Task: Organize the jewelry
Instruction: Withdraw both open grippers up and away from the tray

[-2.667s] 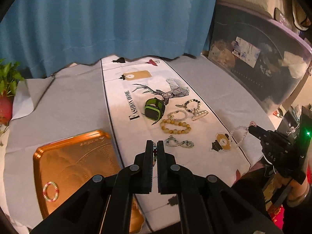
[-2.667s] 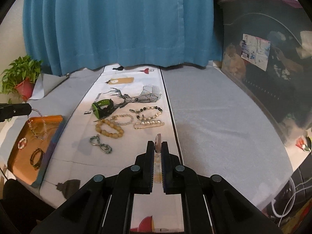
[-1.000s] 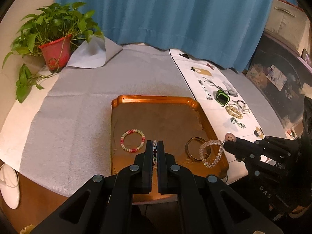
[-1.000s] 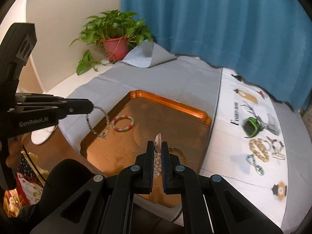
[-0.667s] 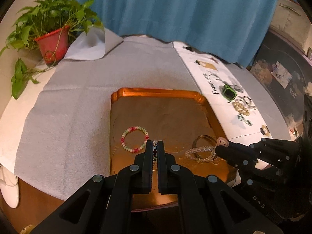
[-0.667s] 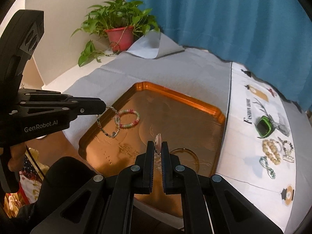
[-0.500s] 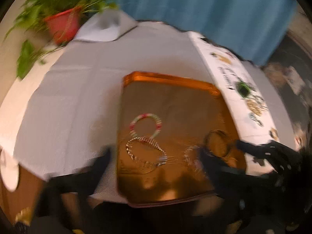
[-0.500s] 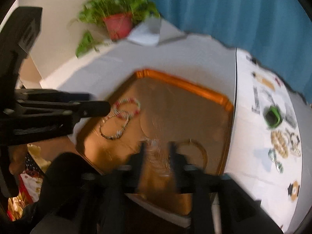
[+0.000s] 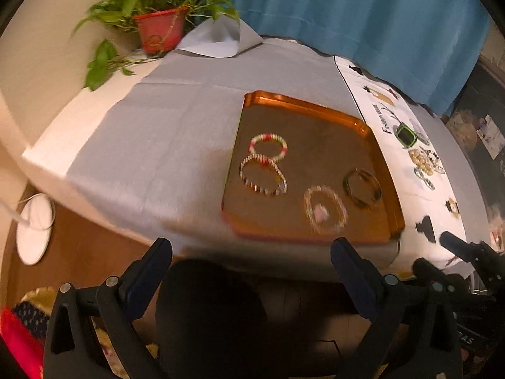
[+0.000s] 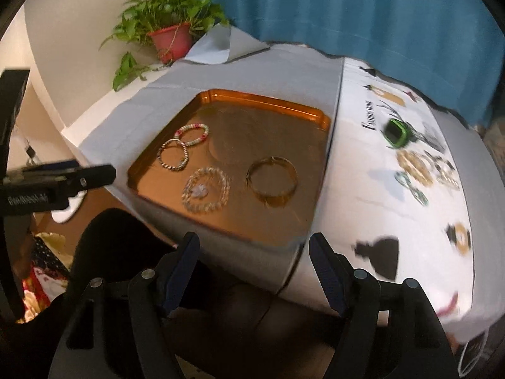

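Note:
An orange tray (image 9: 303,104) lies on the grey cloth. On it rest a pink-and-green beaded bracelet (image 9: 268,147), a thin multicoloured bracelet (image 9: 263,175), a clear crystal bracelet with a pink charm (image 9: 325,210) and a dark bangle (image 9: 362,187). My left gripper (image 9: 251,249) is open and empty, back over the table's near edge. My right gripper (image 10: 254,243) is also open and empty, just short of the tray (image 10: 262,98). In the right wrist view the crystal bracelet (image 10: 205,194) lies beside the bangle (image 10: 272,181). More jewelry, a green watch (image 10: 396,132) and amber beads (image 10: 413,164), lies on the white runner.
A potted plant (image 9: 159,30) stands at the far left corner before a blue curtain (image 9: 363,9). The white printed runner (image 10: 363,189) stretches along the tray's right side. A person's dark-clad lap (image 9: 208,312) sits below the table edge. A dark bin (image 9: 486,126) stands far right.
Both grippers have opened and let go of their bracelets, which now lie on the tray. Both have drawn back toward the table's near edge.

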`<action>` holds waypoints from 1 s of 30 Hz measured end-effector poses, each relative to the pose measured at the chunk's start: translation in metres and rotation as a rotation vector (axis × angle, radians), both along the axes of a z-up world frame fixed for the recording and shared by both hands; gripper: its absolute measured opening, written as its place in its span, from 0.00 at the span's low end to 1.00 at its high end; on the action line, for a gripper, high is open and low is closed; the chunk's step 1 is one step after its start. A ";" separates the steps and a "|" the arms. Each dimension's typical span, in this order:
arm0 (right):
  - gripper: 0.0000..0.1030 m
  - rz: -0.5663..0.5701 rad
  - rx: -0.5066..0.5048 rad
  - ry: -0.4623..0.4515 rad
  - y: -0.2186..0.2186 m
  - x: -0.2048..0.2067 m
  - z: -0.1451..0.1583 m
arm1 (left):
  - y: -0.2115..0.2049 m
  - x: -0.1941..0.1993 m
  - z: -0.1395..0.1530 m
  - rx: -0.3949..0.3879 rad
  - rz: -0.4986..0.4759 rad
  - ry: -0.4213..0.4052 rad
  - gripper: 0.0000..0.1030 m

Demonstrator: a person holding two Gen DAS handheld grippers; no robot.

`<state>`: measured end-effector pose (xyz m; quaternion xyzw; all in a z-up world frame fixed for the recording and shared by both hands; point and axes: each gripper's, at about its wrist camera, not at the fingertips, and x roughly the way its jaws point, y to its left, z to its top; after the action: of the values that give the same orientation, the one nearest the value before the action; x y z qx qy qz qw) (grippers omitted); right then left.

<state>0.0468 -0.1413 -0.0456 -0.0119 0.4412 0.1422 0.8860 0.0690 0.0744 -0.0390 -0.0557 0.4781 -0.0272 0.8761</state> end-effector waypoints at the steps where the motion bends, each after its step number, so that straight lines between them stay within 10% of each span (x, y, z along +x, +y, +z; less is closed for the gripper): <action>1: 0.70 -0.003 0.006 -0.010 0.000 -0.008 0.003 | -0.004 -0.006 0.002 0.003 -0.006 -0.006 0.97; 30: 0.71 -0.044 0.022 -0.190 -0.031 -0.115 0.056 | -0.083 -0.111 0.068 0.175 -0.156 -0.197 0.97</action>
<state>-0.0685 -0.1724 0.0106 -0.0063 0.3536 0.1258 0.9269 -0.0423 -0.0085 0.0293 0.0611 0.3934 -0.0590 0.9154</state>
